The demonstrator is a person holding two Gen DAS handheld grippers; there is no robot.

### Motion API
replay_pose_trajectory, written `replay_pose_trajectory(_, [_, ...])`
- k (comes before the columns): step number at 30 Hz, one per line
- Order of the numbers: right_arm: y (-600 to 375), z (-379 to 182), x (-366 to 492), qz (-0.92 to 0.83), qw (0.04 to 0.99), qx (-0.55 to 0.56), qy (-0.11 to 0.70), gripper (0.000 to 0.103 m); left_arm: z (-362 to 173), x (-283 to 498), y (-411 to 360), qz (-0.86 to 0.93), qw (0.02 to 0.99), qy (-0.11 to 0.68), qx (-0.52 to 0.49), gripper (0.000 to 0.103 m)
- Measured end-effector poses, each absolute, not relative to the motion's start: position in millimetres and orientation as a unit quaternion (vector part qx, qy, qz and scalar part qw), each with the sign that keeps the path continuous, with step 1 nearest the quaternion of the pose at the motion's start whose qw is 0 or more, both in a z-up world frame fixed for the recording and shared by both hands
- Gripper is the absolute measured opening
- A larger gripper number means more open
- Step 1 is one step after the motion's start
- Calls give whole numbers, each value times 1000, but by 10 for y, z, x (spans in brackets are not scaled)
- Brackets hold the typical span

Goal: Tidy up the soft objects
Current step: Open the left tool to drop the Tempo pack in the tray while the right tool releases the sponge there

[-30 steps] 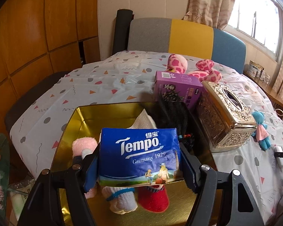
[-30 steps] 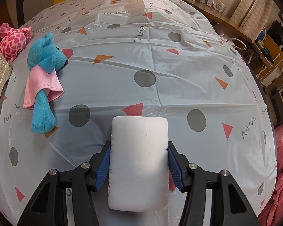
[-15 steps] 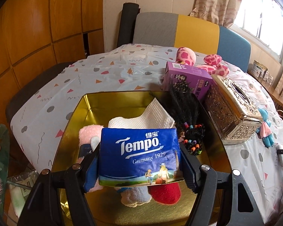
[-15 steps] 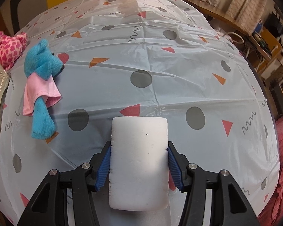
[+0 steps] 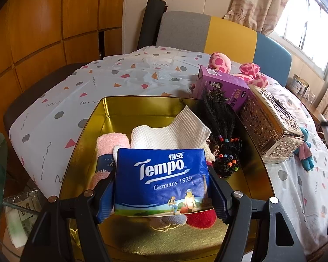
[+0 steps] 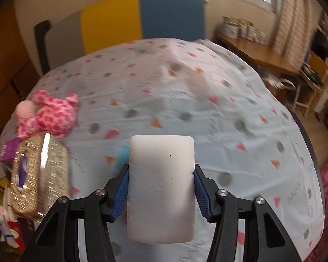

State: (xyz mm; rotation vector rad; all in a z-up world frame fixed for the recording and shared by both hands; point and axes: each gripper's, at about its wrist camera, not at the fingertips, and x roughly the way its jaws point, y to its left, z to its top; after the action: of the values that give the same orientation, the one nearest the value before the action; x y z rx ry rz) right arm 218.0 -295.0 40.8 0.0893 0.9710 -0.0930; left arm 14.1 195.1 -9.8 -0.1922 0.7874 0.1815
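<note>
The left hand-held gripper (image 5: 163, 187) clamps a blue Tempo tissue pack (image 5: 161, 181) above the gold tray (image 5: 129, 107), over a paper towel (image 5: 175, 131) and pink sock (image 5: 111, 144). The right hand-held gripper (image 6: 161, 185) squeezes a white sponge (image 6: 161, 187) above the patterned surface (image 6: 229, 120), the blue plush (image 6: 123, 155) partly hidden behind it.
</note>
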Motion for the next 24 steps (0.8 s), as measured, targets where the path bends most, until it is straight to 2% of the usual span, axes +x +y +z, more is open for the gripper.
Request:
replay_pose_trajectory(12, [-1246,666,2696,70,898,-2,434,55,-24,34,2127,108,916,375,-96,74])
replay_pose_trajectory(24, [141,646,2158,251,870,-52,421,55,-54,-55,2244,125,913,375,-99,74])
